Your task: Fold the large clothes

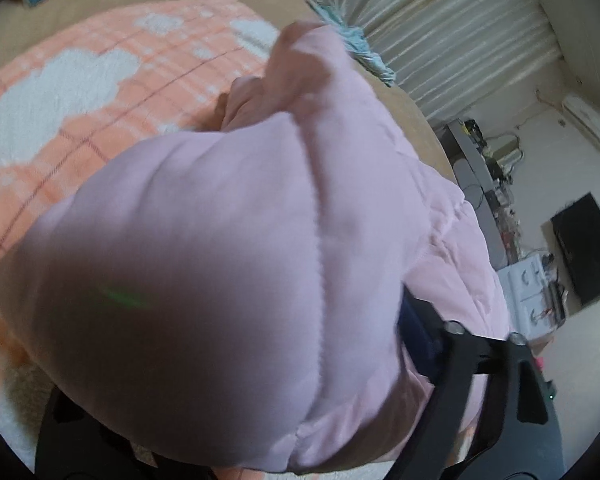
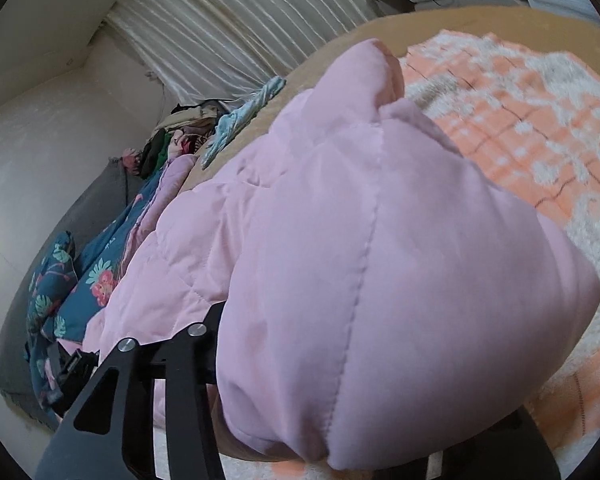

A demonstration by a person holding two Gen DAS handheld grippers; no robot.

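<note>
Pink padded jacket (image 1: 228,264) fills most of the left wrist view, bunched right up against the lens, stitched seam running down its middle. Same jacket (image 2: 340,264) dominates the right wrist view too, puffed up close to the camera with a quilted section trailing off to the left.

Left gripper (image 1: 260,432): fingertips buried under the fabric, only the black linkage shows at lower right. Cloth drapes over it, but whether it's clamped or spread, cannot tell.

Right gripper (image 2: 300,420): same story, black linkage visible at lower left, tips hidden by the jacket. Cannot tell its opening.

Jacket sits on the bed, over an orange checked blanket (image 1: 100,80) with white cloud patches; blanket lies to the left and far side in the left view, and to the right (image 2: 520,128) in the right view. Tan bed sheet (image 1: 100,12) shows past the blanket's far edge.

Right view, left side: teal floral quilt (image 2: 84,272) just beside the jacket, grey pillow (image 2: 28,320) beyond it, pile of mixed clothes (image 2: 180,136) further back. Pleated white curtain (image 2: 240,20) on the far wall.

Left view, right side: black speaker-like box (image 1: 584,248) and cluttered shelf (image 1: 476,176), well apart from the bed.
</note>
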